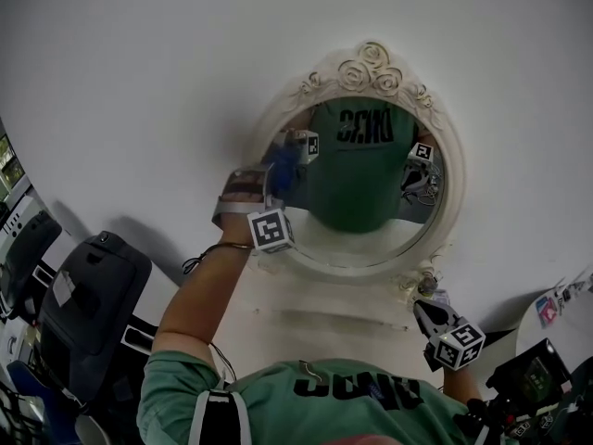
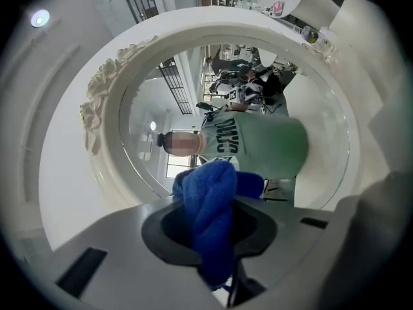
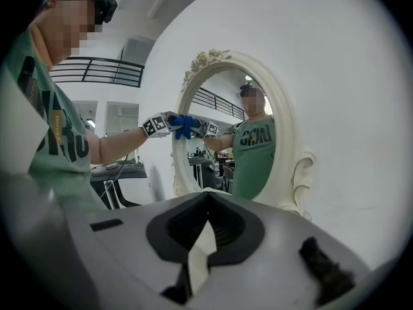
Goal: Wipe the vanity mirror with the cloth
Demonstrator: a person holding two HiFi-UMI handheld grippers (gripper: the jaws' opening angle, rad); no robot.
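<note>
Wiping step: left gripper (image 2: 216, 237) pinches cloth (image 2: 210, 192) at mirror's (image 1: 366, 68) left edge; right gripper (image 3: 203, 234) pressed together, empty. Next move, judged: sweep across glass, keeping contact.

Reads as an open lab or workshop hall, not a home: black-railed upper gallery (image 3: 97, 71) behind the person, black hard equipment cases (image 1: 88, 295) stacked nearby, ornate white oval mirror (image 1: 371, 68) standing against a bare white wall (image 1: 139, 63).

Big dark block letters across the green T-shirt (image 1: 278, 399), repeated in the mirror (image 1: 371, 68); too blurred to read.
</note>
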